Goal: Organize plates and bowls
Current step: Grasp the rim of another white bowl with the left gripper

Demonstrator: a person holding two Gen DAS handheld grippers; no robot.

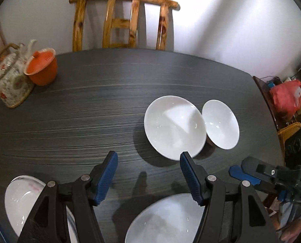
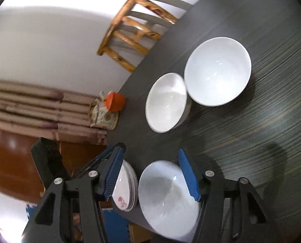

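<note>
Barely started, by the look of it. 3 bowls (image 2: 217, 70) loose on the table (image 2: 262, 131), none nested; plates (image 2: 126, 190) stacked at the near edge. Left gripper (image 1: 148, 176) and right gripper (image 2: 150, 174) both spread apart, holding nothing.

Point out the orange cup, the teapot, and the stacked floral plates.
orange cup (image 1: 43, 70): left wrist view, on its side wall.
teapot (image 1: 10, 81): left wrist view, on its floral body.
stacked floral plates (image 2: 123, 190): right wrist view, on the top plate's face.
</note>
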